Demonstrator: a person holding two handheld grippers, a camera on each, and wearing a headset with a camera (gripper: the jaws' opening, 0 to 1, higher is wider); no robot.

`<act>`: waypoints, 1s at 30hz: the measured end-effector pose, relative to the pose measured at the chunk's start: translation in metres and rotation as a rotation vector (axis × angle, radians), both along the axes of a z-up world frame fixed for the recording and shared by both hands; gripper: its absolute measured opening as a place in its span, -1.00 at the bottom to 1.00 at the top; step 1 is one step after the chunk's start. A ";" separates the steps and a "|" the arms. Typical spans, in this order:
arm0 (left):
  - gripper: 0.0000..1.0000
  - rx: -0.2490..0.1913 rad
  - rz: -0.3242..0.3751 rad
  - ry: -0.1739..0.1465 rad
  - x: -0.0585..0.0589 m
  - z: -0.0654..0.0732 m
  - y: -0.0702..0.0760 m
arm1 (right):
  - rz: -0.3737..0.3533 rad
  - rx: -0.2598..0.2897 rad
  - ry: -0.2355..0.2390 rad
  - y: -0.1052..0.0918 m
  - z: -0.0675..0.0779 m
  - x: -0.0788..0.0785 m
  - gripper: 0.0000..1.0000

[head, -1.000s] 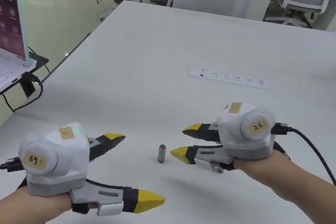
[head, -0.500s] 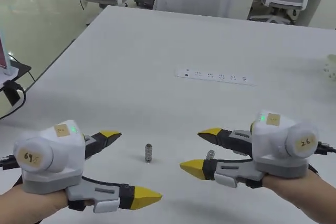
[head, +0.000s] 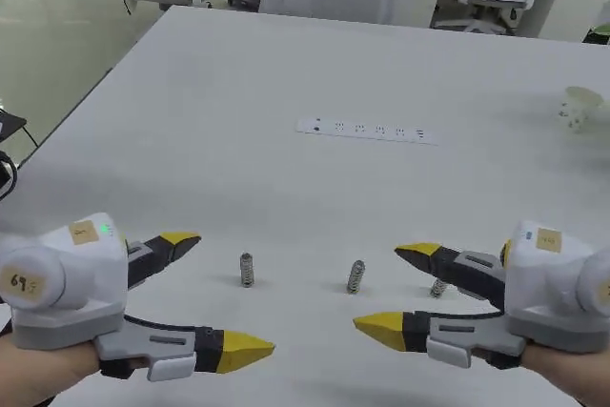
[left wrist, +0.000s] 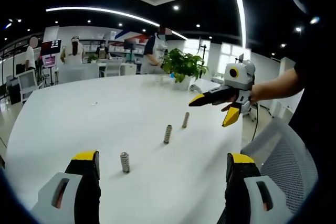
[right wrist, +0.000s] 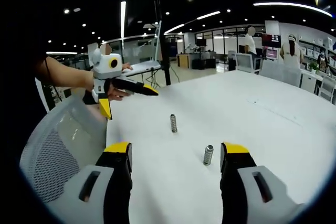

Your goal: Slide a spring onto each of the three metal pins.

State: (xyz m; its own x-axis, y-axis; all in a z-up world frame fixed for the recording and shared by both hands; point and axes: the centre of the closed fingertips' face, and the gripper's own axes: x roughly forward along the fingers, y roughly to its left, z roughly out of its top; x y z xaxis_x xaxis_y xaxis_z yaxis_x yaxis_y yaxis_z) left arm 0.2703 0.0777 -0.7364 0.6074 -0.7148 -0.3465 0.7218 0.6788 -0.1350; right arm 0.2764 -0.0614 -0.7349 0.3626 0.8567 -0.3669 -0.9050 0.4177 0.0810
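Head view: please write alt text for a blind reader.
Three small springs stand upright in a row on a white table. The left tool and the right tool, both open and empty, point at them from either side. A power strip lies farther back.

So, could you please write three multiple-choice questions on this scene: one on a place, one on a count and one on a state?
1. Where does the power strip lie relative to the springs?
A. Beyond them, farther from the person
B. Nearer the person than them
C. On top of them

2. How many springs stand upright on the table?
A. One
B. Three
C. Five

3. How do the left gripper and right gripper stand?
A. Both shut on springs
B. One open, one shut
C. Both open, gripping nothing

Answers: 1 A, the strip lies past the springs; 2 B, three stand in a row; 3 C, both pairs of jaws are spread wide.
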 end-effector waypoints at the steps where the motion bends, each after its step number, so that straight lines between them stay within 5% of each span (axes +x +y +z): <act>1: 0.96 -0.001 0.003 0.001 0.000 0.000 0.001 | 0.000 -0.010 -0.007 -0.003 -0.002 -0.001 0.40; 5: 0.96 0.000 0.010 0.014 -0.002 -0.003 0.003 | -0.002 -0.041 -0.011 -0.015 -0.011 -0.004 0.61; 17: 0.96 -0.014 0.006 0.013 -0.003 -0.005 -0.002 | -0.115 -0.013 0.007 -0.051 -0.012 0.001 0.91; 30: 0.97 -0.001 0.019 -0.009 -0.010 -0.004 0.006 | -0.125 -0.006 0.007 -0.058 -0.014 0.004 0.99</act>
